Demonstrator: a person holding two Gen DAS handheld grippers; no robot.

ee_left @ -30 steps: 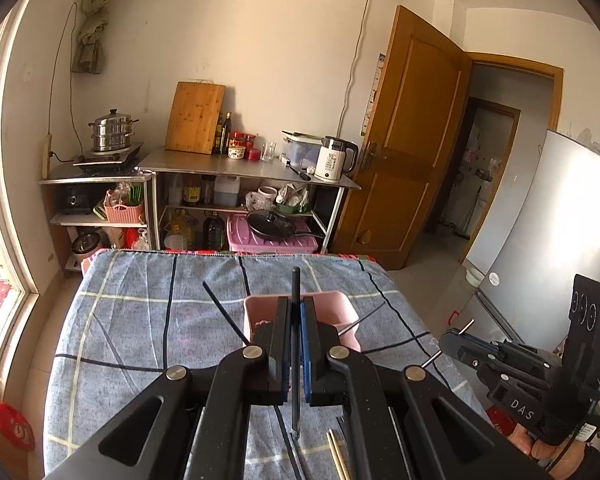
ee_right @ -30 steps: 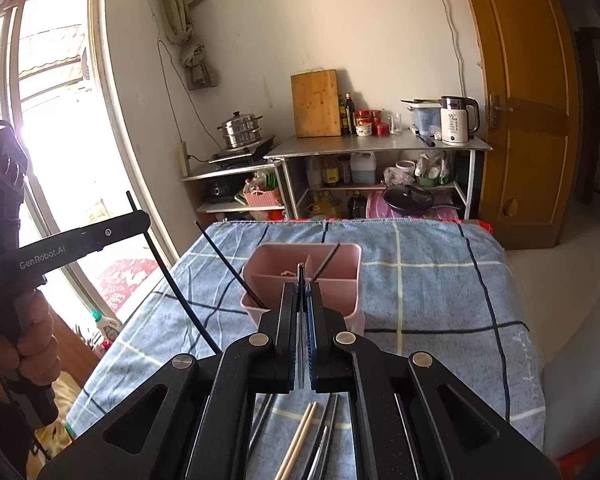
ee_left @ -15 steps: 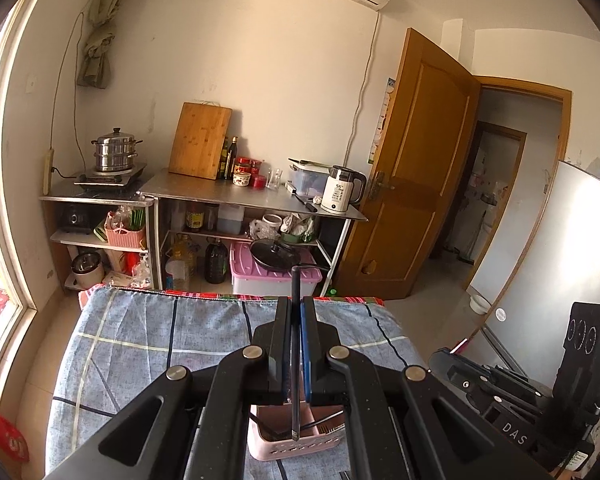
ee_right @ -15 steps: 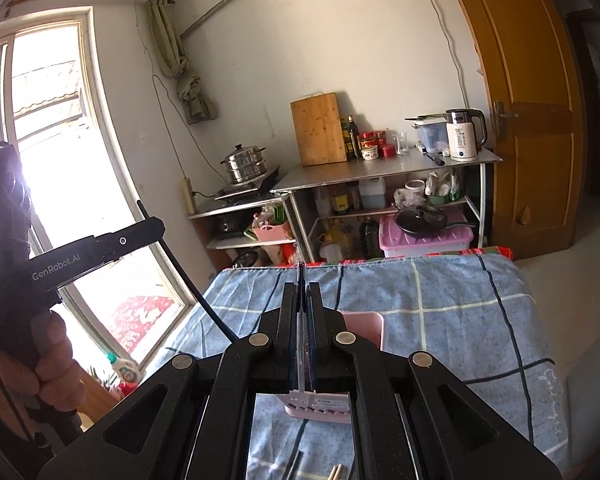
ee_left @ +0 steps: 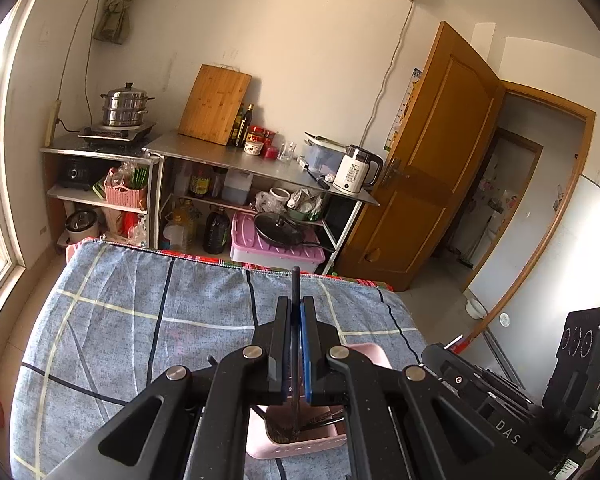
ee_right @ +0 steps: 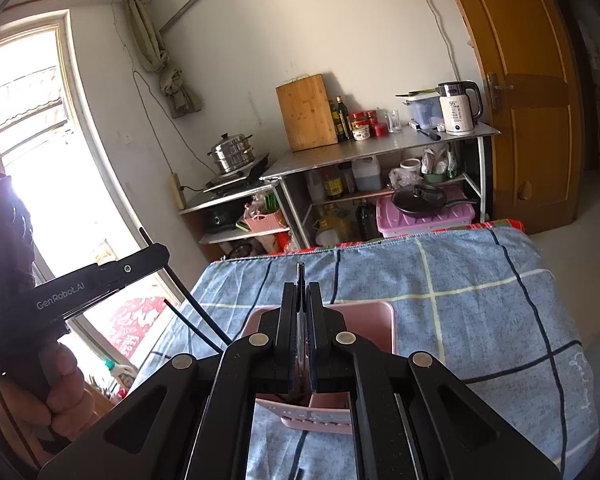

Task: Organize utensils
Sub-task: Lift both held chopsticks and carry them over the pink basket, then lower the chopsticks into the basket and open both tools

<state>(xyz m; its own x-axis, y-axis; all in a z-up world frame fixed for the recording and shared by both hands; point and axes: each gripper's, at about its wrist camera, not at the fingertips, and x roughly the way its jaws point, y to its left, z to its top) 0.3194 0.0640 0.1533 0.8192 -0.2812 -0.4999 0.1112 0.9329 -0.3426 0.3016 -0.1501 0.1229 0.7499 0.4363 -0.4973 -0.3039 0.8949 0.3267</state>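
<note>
Both grippers have advanced over the pink plastic utensil caddy point(ee_left: 296, 446). Left gripper point(ee_left: 296, 344) is clamped on a black chopstick point(ee_left: 295, 280), right gripper point(ee_right: 301, 320) on a thin metal utensil point(ee_right: 300, 270); neither is deposited yet.

daylight from window point(ee_right: 28, 128) (blown out) | sharp focus | fisheye-bent, vignetted edges

Left gripper point(ee_left: 295, 304): matte black linkage with 4 silver rivets; blue pad on 1 finger. Right gripper point(ee_right: 301, 288): same black linkage, 4 silver rivets. Beside the left gripper, a black housing bears white "DAS"; the other's arm reads "GenRobot.AI".
</note>
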